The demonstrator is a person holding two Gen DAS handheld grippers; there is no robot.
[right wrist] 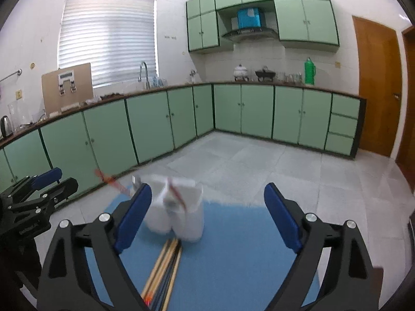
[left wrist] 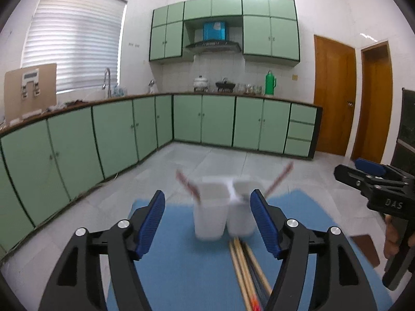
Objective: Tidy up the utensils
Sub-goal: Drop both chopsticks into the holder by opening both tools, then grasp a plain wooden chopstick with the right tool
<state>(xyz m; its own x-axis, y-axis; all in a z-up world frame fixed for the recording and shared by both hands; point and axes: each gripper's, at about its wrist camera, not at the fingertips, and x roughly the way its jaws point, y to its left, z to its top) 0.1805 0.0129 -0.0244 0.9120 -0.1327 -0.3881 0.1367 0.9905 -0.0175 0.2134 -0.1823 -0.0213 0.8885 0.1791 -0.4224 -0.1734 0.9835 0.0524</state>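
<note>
Two white holders (left wrist: 220, 215) stand side by side at the far end of a blue mat (left wrist: 176, 259), blurred. A red-patterned chopstick (left wrist: 188, 185) leans out of the left one and another (left wrist: 278, 178) out of the right one. A bundle of wooden and dark chopsticks (left wrist: 246, 267) lies on the mat just in front of them. My left gripper (left wrist: 207, 197) is open, with the holders beyond its blue pads. My right gripper (right wrist: 207, 189) is open wide, with the holders (right wrist: 179, 215) by its left pad and the bundle (right wrist: 166, 264) below. Neither gripper holds anything.
The mat lies on a pale surface. A brown object (left wrist: 365, 248) sits off the mat's right edge. Green cabinets (right wrist: 155, 124) with a sink and a green thermos (right wrist: 308, 71) line the far walls. Wooden doors (left wrist: 334, 98) are at the right.
</note>
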